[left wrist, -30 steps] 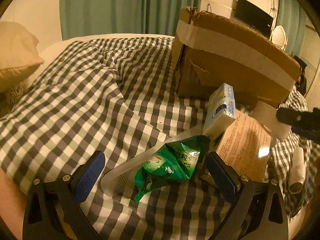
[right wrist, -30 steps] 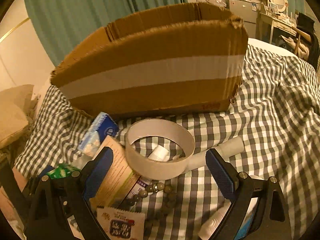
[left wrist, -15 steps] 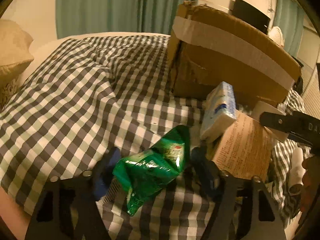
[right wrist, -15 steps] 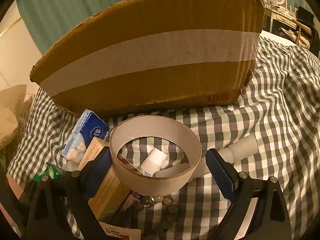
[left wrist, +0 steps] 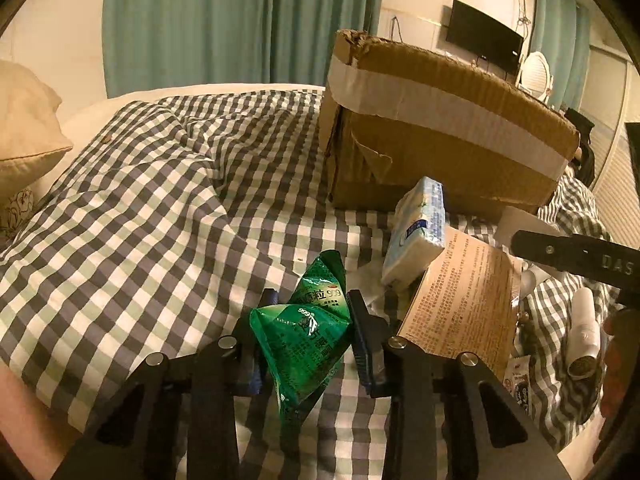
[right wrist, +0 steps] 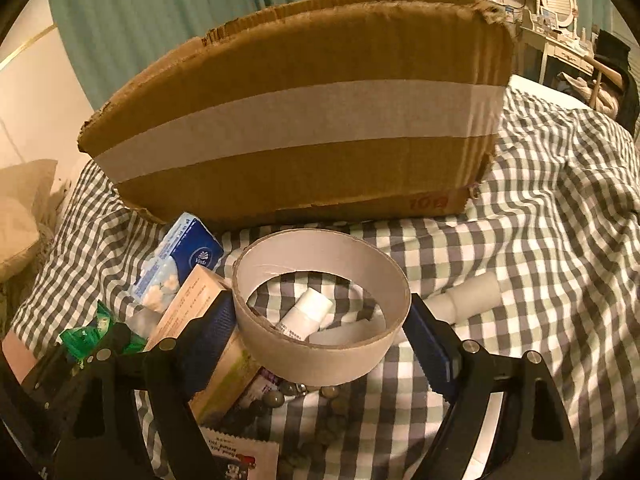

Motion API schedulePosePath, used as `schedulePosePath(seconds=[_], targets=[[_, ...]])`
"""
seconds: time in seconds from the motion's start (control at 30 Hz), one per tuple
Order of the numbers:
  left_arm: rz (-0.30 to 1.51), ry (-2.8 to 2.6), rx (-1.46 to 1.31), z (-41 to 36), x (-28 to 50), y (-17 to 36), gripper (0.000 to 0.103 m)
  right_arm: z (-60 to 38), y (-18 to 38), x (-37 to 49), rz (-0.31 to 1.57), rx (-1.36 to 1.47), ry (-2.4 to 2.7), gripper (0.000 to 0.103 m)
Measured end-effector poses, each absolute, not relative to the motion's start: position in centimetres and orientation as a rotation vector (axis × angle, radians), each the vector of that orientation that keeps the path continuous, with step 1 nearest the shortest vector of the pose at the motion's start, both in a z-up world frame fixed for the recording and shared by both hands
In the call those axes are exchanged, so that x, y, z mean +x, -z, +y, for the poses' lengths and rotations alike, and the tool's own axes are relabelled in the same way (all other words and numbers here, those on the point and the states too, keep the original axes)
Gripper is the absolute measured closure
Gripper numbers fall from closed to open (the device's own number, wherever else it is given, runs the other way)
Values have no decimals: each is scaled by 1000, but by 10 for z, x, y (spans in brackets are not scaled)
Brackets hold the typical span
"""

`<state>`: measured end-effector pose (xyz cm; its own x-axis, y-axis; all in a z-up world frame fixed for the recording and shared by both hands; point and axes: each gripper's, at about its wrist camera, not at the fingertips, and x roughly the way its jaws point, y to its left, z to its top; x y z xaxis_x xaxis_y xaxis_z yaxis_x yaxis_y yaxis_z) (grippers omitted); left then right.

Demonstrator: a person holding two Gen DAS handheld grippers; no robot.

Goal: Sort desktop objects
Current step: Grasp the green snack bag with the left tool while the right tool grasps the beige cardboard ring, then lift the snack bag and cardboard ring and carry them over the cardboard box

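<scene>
Checked bedding [left wrist: 152,208] covered the bed, with teal curtains [left wrist: 224,20] behind and a taped cardboard box [left wrist: 448,136] standing beyond both sets of jaws.

From the left wrist view, the left gripper [left wrist: 308,336] had its jaws closing on a green packet [left wrist: 308,340], which sat squarely between them with both blue pads pressing its crumpled sides. The packet's top stuck out past the jaw tips and its bottom hung down below them. Just past the right-hand jaw leaned a tan printed box [left wrist: 464,304], and a blue-and-white tissue pack [left wrist: 420,232] rested against that box's far edge, ahead of the jaws. Farther to the right a small white bottle [left wrist: 584,332] lay on the bedding.

From the right wrist view, the right gripper [right wrist: 322,334] had its jaws closing around a wide cardboard ring [right wrist: 320,356]. The ring filled the space between them, its rim meeting the left-hand pad and reaching the right-hand one, though whether they yet squeezed it I could not tell. Through the ring a small white tube [right wrist: 306,314] showed on the bedding. Beads [right wrist: 296,394] lay just below the ring, near the jaw bases, and a white pipe [right wrist: 468,298] lay outside the right-hand jaw.
</scene>
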<state>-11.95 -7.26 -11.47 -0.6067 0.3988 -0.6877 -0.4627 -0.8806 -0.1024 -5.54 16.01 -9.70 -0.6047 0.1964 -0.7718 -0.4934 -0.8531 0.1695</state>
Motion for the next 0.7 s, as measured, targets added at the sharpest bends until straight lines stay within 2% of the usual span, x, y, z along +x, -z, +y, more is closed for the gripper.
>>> schedulePosePath(seconds=[0.7], targets=[[74,-2484,-825,-87,-82,43,69,117,23,7,422,-962,-2528,20]])
